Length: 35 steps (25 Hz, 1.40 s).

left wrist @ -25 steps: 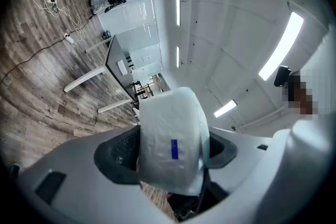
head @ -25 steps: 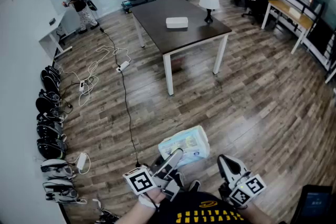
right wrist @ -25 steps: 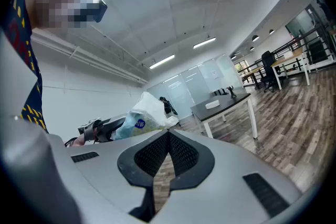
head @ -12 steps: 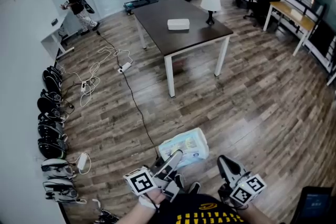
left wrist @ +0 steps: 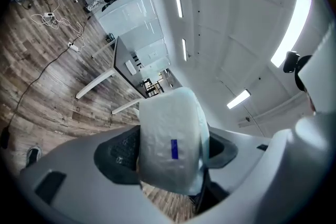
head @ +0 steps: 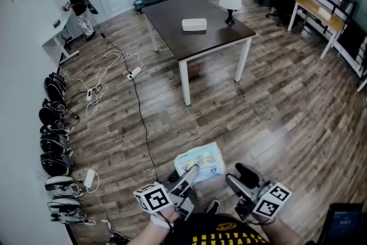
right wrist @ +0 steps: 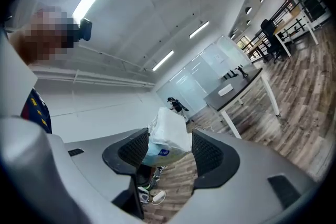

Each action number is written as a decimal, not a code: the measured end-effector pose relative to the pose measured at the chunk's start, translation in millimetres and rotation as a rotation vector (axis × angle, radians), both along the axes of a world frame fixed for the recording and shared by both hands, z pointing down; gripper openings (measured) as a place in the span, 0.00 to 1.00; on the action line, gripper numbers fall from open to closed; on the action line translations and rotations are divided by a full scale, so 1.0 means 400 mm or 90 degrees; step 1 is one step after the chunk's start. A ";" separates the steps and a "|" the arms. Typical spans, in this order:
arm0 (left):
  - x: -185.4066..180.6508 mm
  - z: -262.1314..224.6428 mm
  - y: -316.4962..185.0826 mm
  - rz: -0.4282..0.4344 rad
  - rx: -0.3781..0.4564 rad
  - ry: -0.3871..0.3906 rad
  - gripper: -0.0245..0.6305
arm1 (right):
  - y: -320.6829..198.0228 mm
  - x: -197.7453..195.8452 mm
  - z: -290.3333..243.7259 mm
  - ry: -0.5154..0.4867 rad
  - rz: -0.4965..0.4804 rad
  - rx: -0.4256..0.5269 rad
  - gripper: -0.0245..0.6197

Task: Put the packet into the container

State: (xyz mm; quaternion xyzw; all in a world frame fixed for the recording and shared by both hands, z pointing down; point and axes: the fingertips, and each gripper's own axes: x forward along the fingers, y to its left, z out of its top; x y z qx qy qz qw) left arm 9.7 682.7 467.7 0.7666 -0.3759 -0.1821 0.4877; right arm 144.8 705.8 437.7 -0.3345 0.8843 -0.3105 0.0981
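Wood floor (head: 287, 106) fills my head view, bent at the edges by the lens. The dark table (head: 172, 20) stands well ahead, and the white box (head: 194, 24) on it is too small for me to tell whether it is open. My own body is cut off at the bottom edge, with only a dark shirt (head: 221, 232) with yellow marks showing.

The head view does not show how the left gripper (head: 191, 172) meets the packet (head: 200, 159). The left gripper view does: both black pads are clamped on the packet's end. The packet is held off the floor, well short of the table.

The right gripper (head: 239, 176) sits just beside it. Its jaws have just been opening and stand wide. Its own view shows the packet through the gap between them, with neither pad touching it.

The packet is a soft, puffy white plastic pack with pale blue print and a small blue mark. The print is too blurred to read.
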 end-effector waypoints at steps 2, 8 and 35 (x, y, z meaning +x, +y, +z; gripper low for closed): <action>-0.007 0.013 -0.037 0.007 -0.007 -0.001 0.51 | -0.039 -0.027 0.003 0.033 -0.001 0.014 0.42; -0.069 0.051 -0.186 0.037 -0.041 0.005 0.51 | -0.212 -0.115 0.003 0.074 0.038 0.022 0.42; -0.204 -0.026 -0.676 0.145 0.121 -0.164 0.51 | -0.743 -0.300 0.066 0.011 0.111 -0.092 0.31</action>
